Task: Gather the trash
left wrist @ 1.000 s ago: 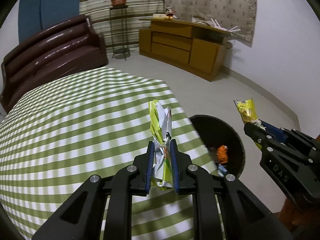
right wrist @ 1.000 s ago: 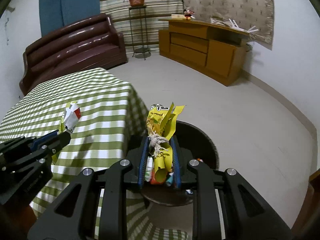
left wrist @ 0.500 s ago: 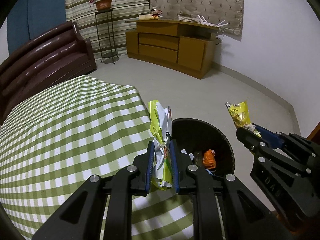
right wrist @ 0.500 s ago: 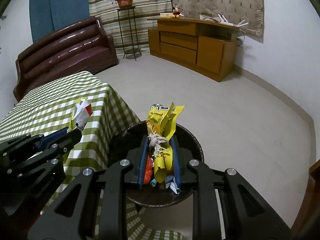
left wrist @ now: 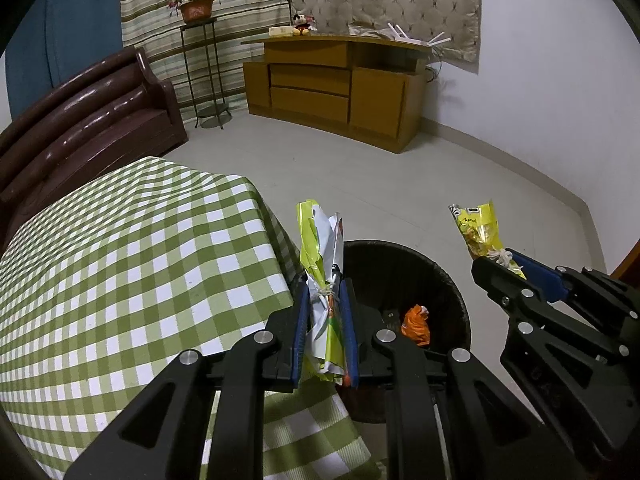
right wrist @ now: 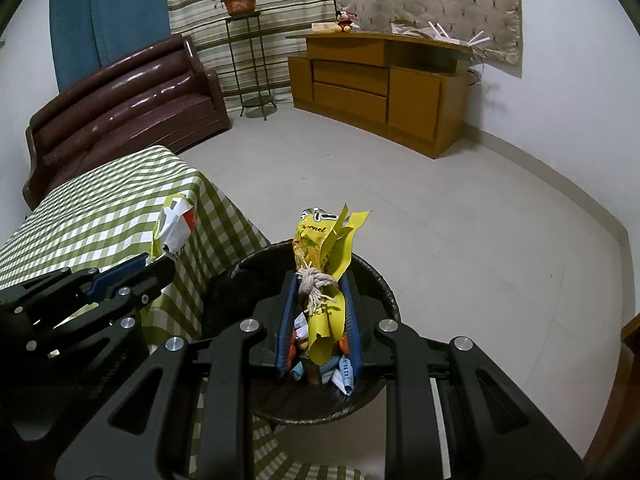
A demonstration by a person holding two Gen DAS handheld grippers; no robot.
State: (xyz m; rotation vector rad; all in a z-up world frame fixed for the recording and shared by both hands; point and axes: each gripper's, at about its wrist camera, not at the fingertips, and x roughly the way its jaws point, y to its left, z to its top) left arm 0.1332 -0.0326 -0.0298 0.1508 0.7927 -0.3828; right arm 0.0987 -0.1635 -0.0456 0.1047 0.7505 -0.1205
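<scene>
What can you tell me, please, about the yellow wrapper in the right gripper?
The yellow wrapper is a crumpled, glossy snack packet with dark print near its top, tied round the middle with frayed white string. It stands roughly upright, pinched between the blue pads of the right gripper, its torn top flaring above them. It hangs over the dark bin, apart from the trash inside.
</scene>
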